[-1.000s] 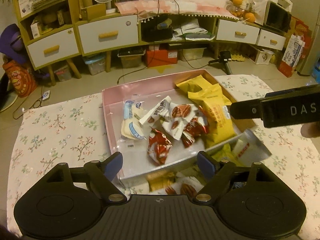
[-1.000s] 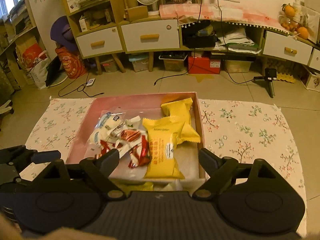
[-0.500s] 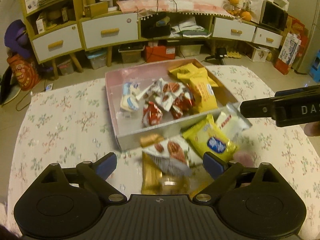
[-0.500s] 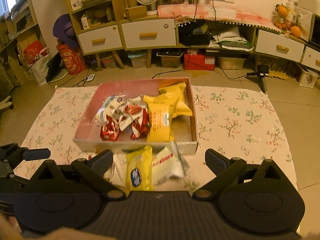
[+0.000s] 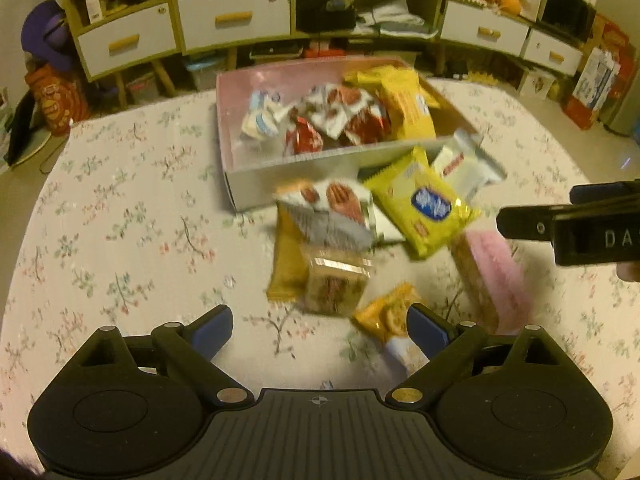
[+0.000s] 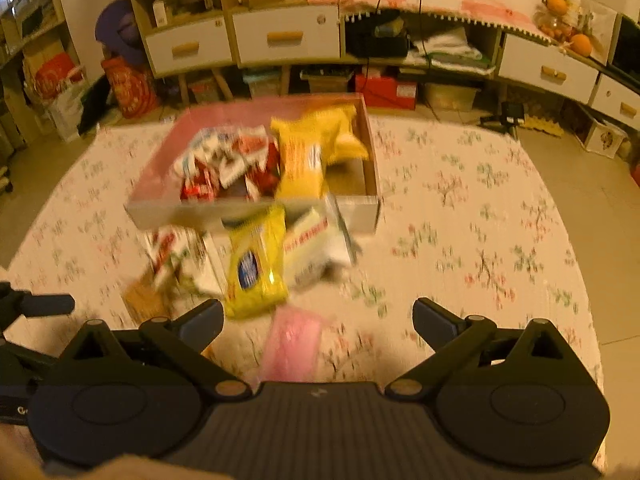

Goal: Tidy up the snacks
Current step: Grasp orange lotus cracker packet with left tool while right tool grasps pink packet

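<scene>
Snacks lie spilled in front of the box (image 5: 256,188).
Both the left gripper (image 5: 320,330) and the right gripper (image 6: 318,320) have just been opening and grip nothing; the orange packet (image 5: 386,314) lies by the left's fingers, the pink packet (image 6: 294,344) between the right's, all nearer than the box.

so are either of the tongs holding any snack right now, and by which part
Nothing is held. The left tongs and right tongs both stand wide open above the loose snacks, pads touching no packet.

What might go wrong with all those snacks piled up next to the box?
1. The loose packets overlap in front of the pink cardboard box; closing on the yellow packet with the blue label might also drag the white packet with red lettering beside it.
2. The box already looks crowded, so added packets may spill over its low wall.
3. The pink wafer packet lies right under the right gripper, whose jaws have just been opening with nothing between them; it could be knocked aside.
</scene>
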### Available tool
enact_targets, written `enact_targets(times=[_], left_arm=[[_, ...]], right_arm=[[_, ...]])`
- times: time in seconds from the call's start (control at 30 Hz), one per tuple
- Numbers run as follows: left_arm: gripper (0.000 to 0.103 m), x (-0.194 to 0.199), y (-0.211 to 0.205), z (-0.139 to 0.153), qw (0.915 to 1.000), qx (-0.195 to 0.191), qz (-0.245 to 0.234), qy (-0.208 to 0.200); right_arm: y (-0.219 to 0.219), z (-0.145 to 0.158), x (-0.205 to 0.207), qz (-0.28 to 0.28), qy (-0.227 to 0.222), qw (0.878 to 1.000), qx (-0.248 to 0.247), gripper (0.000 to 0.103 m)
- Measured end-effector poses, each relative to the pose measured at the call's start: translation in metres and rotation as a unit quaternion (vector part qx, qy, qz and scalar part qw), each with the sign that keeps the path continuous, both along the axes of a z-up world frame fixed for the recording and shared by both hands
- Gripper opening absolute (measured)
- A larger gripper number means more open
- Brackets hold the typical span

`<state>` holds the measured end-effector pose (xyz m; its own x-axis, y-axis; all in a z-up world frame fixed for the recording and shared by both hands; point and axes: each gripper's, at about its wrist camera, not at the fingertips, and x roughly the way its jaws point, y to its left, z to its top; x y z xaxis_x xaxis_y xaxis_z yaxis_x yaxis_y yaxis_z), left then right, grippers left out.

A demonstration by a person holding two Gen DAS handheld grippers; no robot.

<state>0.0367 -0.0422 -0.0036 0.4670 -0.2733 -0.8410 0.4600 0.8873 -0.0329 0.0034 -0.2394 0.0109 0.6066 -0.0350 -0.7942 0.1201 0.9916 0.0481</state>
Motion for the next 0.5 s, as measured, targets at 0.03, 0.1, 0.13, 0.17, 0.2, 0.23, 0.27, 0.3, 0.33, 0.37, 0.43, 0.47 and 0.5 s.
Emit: enact_targets(times=[0.03, 0.1, 0.13, 0.17, 0.2, 0.23, 0.27, 0.3, 0.33, 0.37, 0.43, 0.47, 0.5], left_arm=[[0.095, -0.002, -0.003, -0.003, 1.0, 0.005, 0.001, 0.004], [0.095, -0.005, -0.008, -0.008, 0.9999, 0.01, 0.005, 0.008], [0.095, -0.006, -0.01, -0.01, 0.9999, 0.011, 0.008, 0.01], [0.095, -0.006, -0.012, -0.012, 0.9998, 0.014, 0.012, 0.013], [0.095, -0.007, -0.014, -0.014, 0.9997, 0.015, 0.016, 0.014], [0.095, -0.007, -0.015, -0.016, 0.9996, 0.014, 0.021, 0.015], [0.095, -0.007, -0.016, -0.017, 0.9995, 0.013, 0.025, 0.017], [0.095, -0.007, -0.017, -0.017, 0.9994, 0.011, 0.028, 0.02], [0.095, -0.007, -0.017, -0.018, 0.9993, 0.007, 0.03, 0.022], [0.095, -0.007, -0.018, -0.017, 0.9992, 0.001, 0.034, 0.024], [0.094, -0.007, -0.019, -0.016, 0.9989, -0.008, 0.039, 0.025], [0.094, -0.007, -0.02, -0.015, 0.9988, -0.012, 0.041, 0.025], [0.093, -0.007, -0.022, -0.015, 0.9986, -0.015, 0.043, 0.025]], right_arm=[[0.0, -0.003, -0.001, -0.001, 0.009, 1.0, -0.001, 0.101], [-0.003, -0.008, -0.003, -0.006, 0.022, 1.0, 0.003, 0.101], [-0.004, -0.009, -0.003, -0.009, 0.025, 1.0, 0.007, 0.101], [-0.006, -0.01, -0.003, -0.014, 0.028, 0.999, 0.011, 0.101], [-0.008, -0.011, -0.003, -0.018, 0.03, 0.999, 0.014, 0.101], [-0.01, -0.012, -0.003, -0.023, 0.033, 0.999, 0.017, 0.101], [-0.012, -0.014, -0.003, -0.028, 0.037, 0.999, 0.018, 0.101], [-0.013, -0.016, -0.003, -0.031, 0.04, 0.999, 0.018, 0.101], [-0.013, -0.018, -0.003, -0.033, 0.044, 0.998, 0.018, 0.101], [-0.013, -0.02, -0.003, -0.034, 0.047, 0.998, 0.017, 0.101], [-0.014, -0.022, -0.003, -0.034, 0.052, 0.998, 0.013, 0.101], [-0.014, -0.023, -0.003, -0.034, 0.053, 0.998, 0.011, 0.101], [-0.015, -0.023, -0.002, -0.034, 0.054, 0.998, 0.009, 0.101]])
